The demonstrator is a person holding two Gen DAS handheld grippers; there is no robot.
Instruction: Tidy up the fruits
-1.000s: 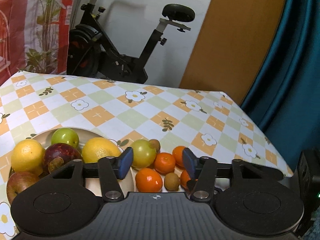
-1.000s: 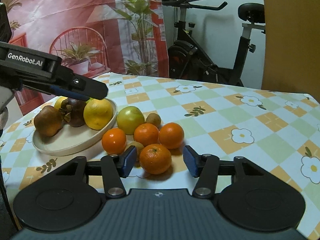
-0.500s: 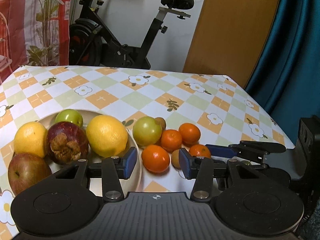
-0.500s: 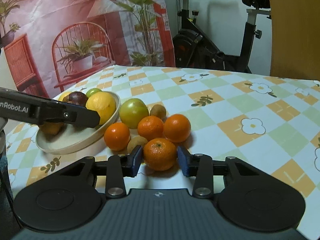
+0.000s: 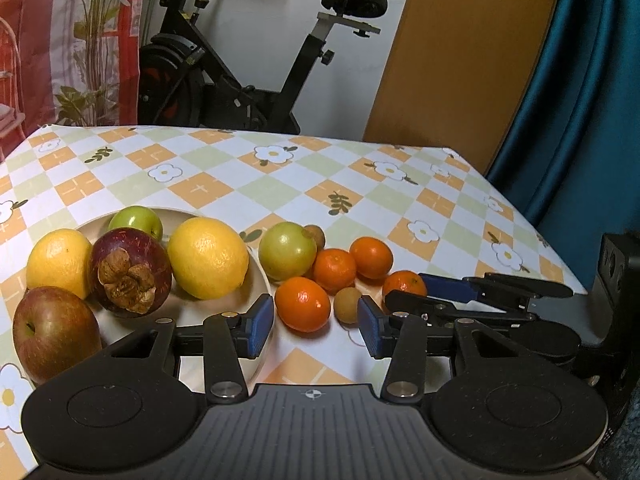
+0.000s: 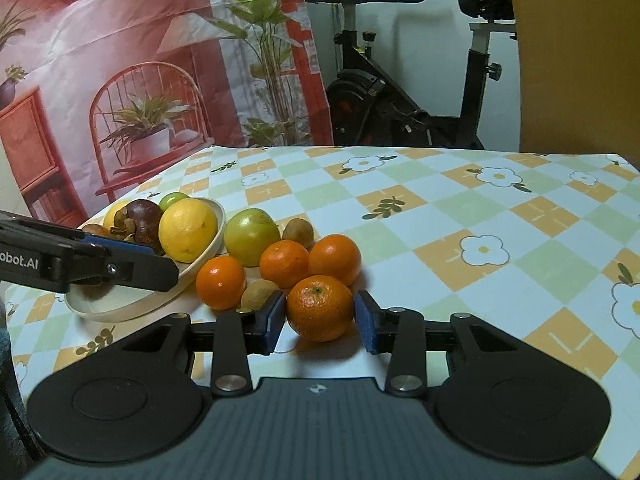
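The right gripper [image 6: 320, 322] clamps the nearest tangerine [image 6: 320, 307] on the tablecloth [image 6: 460, 216] beside the plate [image 6: 132, 306], best lifted straight up, while the left gripper [image 5: 316, 326] hovers half-open and empty.

Home setting, living or dining corner. Black exercise bike [image 5: 248, 60] standing behind table, against white wall. Checked orange, green and white floral tablecloth [image 6: 460, 216] covering table. Printed red backdrop with potted plants and wicker chair [image 6: 120, 80] hanging at left. Teal curtain [image 5: 580, 100] hanging at right beside tall orange-brown wooden panel [image 5: 460, 52]. Cream round ceramic plate [image 6: 132, 306] sitting on cloth, holding fruit.
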